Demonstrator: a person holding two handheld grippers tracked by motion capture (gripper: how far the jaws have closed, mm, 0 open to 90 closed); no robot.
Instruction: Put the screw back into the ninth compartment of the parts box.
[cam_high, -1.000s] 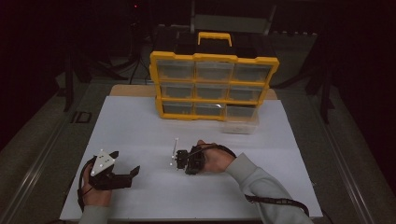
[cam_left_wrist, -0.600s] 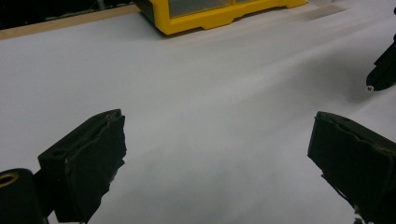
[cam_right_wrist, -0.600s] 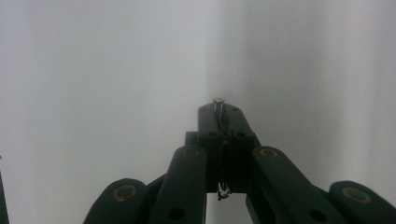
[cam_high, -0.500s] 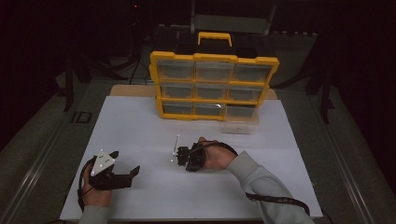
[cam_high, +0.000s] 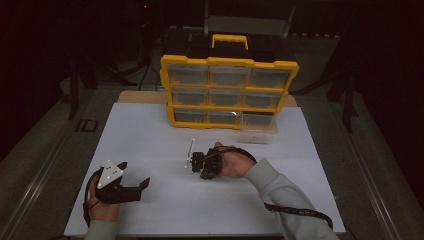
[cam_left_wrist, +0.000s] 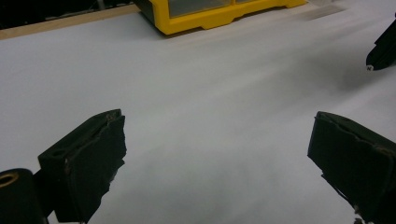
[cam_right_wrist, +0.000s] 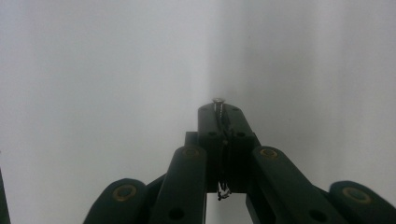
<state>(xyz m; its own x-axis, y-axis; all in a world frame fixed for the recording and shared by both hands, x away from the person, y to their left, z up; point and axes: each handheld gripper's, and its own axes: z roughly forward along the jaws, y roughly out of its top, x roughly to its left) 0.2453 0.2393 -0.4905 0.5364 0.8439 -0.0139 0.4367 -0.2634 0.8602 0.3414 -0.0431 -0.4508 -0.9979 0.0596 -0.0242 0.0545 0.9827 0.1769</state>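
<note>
White paper covers the table (cam_high: 150, 130). The right tool (cam_right_wrist: 219, 108) is clamped on a small screw (cam_right_wrist: 218, 101), shank along its jaws. The organizer (cam_high: 227, 92) sits at 12 o'clock; the left tool (cam_high: 142, 186) is open, idle.

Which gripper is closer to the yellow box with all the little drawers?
The right one. The right gripper sits mid-table, just in front of the yellow drawer box though apart from it. The left gripper rests farther back, near the table's front left corner.
</note>
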